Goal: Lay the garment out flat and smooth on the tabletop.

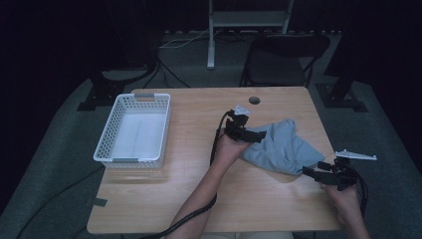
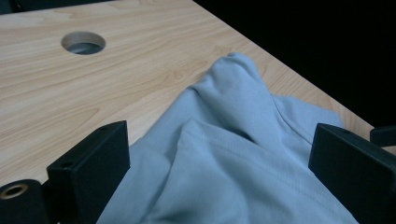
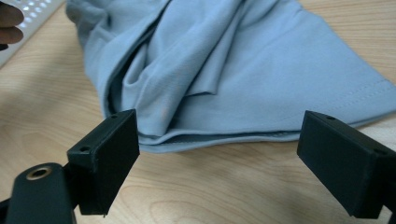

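The light blue cloth (image 1: 281,147) lies crumpled on the desk (image 1: 199,194), at about three o'clock from the desk's middle, bunched into folds with one hemmed edge flat on the wood toward the person. The left hand-held gripper (image 1: 249,134) sits at the cloth's nine o'clock edge, its jaws spread wide with the fabric between them but not pinched, so it is released; that placement looks chosen to take hold of a raised fold near the far corner. The right hand-held gripper (image 1: 314,172) rests at the cloth's five o'clock corner, jaws also wide apart and released, framing the hem without pressing on it; it seems lined up to pick the near edge so that both ends can be lifted together. A white slatted basket (image 1: 134,130) stands well apart at nine o'clock, probably where the cloth is meant to go. A round cable hole (image 1: 254,100) sits at twelve o'clock near the far edge. The folds hide the garment's shape, so I cannot tell whether it is a shirt or a plain piece of fabric, and the room beyond the desk is too dark to read.
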Demonstrator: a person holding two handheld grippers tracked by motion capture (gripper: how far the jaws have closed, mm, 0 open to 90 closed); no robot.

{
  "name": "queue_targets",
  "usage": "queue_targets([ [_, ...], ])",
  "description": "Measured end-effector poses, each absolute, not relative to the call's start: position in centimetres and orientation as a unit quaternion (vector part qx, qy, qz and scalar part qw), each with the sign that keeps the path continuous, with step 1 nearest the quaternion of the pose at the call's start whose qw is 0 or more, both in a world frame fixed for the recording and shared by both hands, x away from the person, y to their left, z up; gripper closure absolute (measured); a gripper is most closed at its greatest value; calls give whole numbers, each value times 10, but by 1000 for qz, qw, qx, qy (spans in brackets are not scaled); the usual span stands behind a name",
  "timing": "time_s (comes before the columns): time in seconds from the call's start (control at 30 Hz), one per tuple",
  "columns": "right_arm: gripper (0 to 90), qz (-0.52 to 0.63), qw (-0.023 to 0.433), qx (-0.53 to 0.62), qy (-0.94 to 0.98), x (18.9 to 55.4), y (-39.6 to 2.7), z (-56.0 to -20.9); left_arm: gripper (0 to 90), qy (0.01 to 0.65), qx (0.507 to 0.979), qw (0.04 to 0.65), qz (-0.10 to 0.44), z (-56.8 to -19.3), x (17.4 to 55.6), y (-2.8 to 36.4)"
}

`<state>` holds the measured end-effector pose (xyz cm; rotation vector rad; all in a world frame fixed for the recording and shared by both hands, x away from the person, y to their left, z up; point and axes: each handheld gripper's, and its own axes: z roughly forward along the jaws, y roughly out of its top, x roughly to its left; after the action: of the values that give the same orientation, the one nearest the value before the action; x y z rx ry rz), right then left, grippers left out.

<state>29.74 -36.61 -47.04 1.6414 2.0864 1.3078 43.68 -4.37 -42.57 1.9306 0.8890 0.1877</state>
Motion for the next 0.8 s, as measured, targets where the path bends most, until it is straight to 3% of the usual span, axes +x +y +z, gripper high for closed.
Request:
queue_targets([
  [0.2,129,441,89,559,696,297,-371,-471,91,347,809,470,66,-430,444,-66],
  [0.43,134,447,87,556,696,296,-375,-470,126,370,817,439,57,-447,455,-81],
  [0.6,140,445,82,557,697,297,-375,-472,201,372,828,416,55,-460,462,-84],
  [0.8,143,442,78,551,704,297,-372,-473,522,344,844,407,59,-470,460,-85],
])
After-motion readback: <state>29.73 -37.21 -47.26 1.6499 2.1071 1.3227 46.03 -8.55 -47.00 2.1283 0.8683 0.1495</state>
